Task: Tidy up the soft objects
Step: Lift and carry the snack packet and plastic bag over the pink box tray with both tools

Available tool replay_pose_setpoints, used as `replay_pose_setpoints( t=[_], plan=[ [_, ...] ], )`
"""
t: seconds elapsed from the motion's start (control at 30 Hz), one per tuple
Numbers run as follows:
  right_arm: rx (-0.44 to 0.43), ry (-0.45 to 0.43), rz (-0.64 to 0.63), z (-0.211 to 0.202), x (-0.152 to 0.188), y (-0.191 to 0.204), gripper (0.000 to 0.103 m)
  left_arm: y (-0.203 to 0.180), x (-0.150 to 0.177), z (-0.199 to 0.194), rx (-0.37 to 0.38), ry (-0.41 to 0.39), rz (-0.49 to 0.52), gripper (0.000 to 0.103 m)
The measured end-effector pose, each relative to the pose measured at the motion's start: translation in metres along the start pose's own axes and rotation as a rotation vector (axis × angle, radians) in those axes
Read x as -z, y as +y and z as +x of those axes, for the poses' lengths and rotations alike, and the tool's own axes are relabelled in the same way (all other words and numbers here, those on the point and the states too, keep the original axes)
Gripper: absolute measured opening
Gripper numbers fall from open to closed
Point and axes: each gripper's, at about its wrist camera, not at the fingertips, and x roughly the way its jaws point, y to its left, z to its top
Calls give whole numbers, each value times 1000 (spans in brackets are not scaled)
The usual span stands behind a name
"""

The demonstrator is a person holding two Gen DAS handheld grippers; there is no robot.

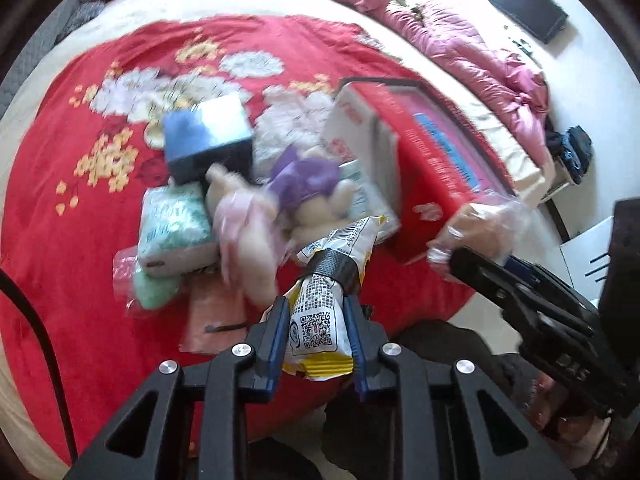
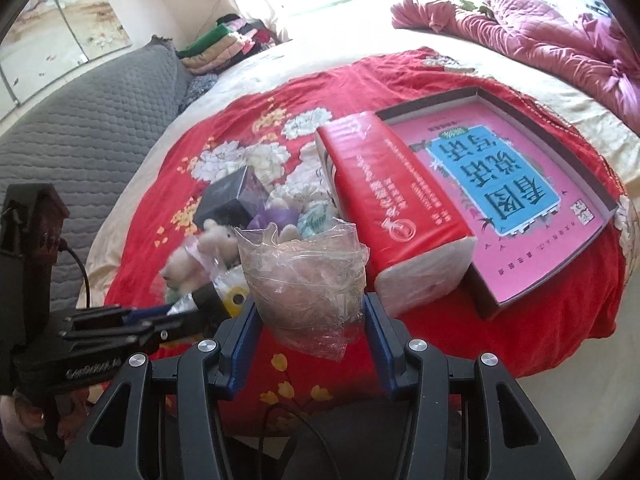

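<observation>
Left gripper: fingers clamped on a yellow snack packet, near the red tissue pack.
Right gripper: fingers holding a clear-wrapped bundle just beside that pack.
Advice: lift both clear of the pile before carrying.

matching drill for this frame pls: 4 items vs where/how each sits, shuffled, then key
Things:
1. yellow-and-white snack packet
2. clear plastic bag
3. red tissue pack
4. pink book

States:
A. lying in the open shallow box
B. lying on the red blanket, against the box's side
C. pinched in the left tool, black tape around its middle
D. held between the blue pads of the right tool

Pairs: 1-C, 2-D, 3-B, 4-A
</observation>
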Motion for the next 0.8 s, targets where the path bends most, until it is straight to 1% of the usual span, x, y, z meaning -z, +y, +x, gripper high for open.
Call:
replay_pose_setpoints(
  t=[0.1, 0.23, 0.37, 0.5, 0.6, 0.7, 0.8],
  plan=[
    [3, -34, -2, -9, -5, -3, 51, -13, -6, -12, 0, -33, 20, 28],
    [16, -71, -3, -19, -10, -9, 51, -24, -15, -16, -16, -41, 36, 28],
    [25, -104, 2, -30, -16, -17, 51, -31, -23, -24, -18, -69, 24, 28],
    [26, -139, 12, -41, -22, -26, 51, -46, -30, -34, -49, -111, 31, 28],
    [29, -167, 23, -51, -28, -35, 51, -55, -36, -40, -39, -133, 31, 28],
    [27, -186, 33, -60, -34, -44, 51, -71, -43, -44, -49, -157, 34, 28],
    [11, -195, 64, -69, -38, -54, 51, -86, -49, -44, -30, -167, 39, 28]
  ],
)
